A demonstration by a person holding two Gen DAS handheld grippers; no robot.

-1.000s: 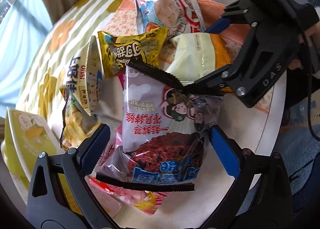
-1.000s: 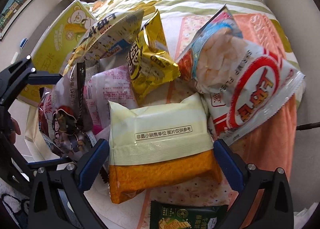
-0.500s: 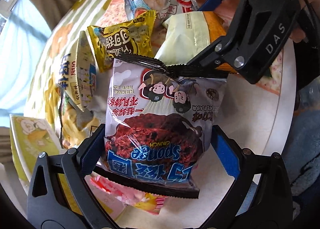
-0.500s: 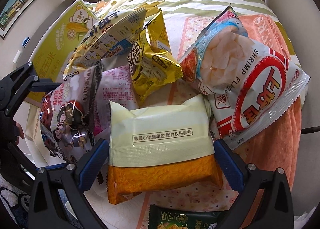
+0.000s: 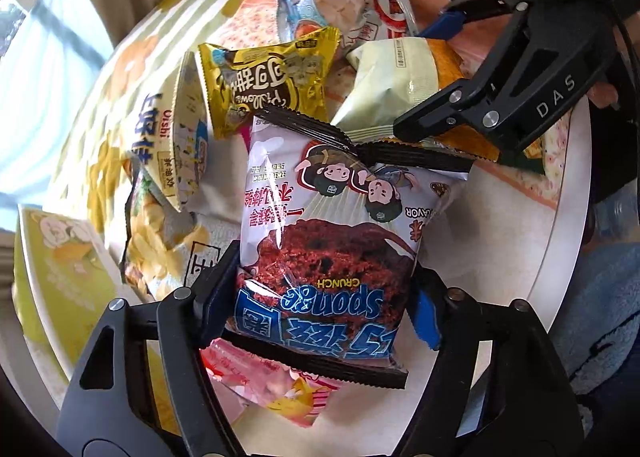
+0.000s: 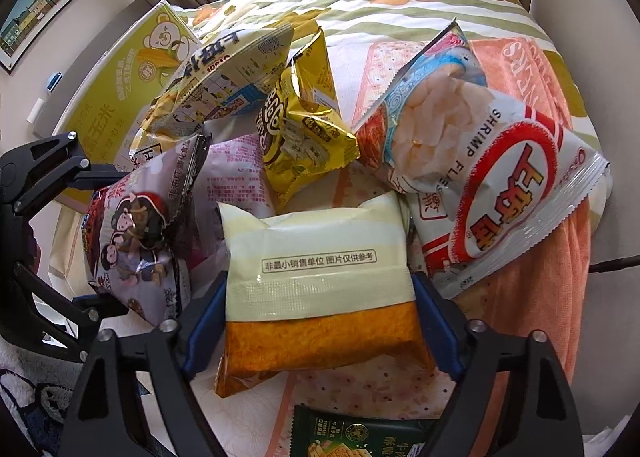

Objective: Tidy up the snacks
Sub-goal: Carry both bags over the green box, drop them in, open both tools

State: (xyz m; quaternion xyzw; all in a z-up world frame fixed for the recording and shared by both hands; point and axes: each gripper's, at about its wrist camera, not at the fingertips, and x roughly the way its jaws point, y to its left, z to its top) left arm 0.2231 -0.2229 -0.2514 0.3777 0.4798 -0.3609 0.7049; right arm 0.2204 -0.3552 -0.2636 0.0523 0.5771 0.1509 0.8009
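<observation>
A purple-white Sponge Crunch bag (image 5: pixel 332 241) stands between the blue pads of my left gripper (image 5: pixel 320 301). The jaws are closing and both pads press its sides. In the right wrist view, a pale yellow and orange packet (image 6: pixel 316 281) lies between the pads of my right gripper (image 6: pixel 320 329). Those jaws are closing too and touch both of its edges. The right gripper also shows in the left wrist view, over that packet (image 5: pixel 392 81). The left gripper's black frame and the Sponge Crunch bag (image 6: pixel 132 233) show at the left of the right wrist view.
A gold bag (image 6: pixel 304 145), a large shrimp chip bag (image 6: pixel 480 177) and an Oishi bag (image 6: pixel 224 81) are piled behind. A pink packet (image 5: pixel 260 377) lies under the left gripper. A green packet (image 6: pixel 360 437) lies near the round table's edge (image 5: pixel 568 217). A yellow-green box (image 6: pixel 120 97) leans at the left.
Both grippers' jaws have narrowed from wide apart onto their packets. The Sponge Crunch bag now sits deeper between the left pads.
</observation>
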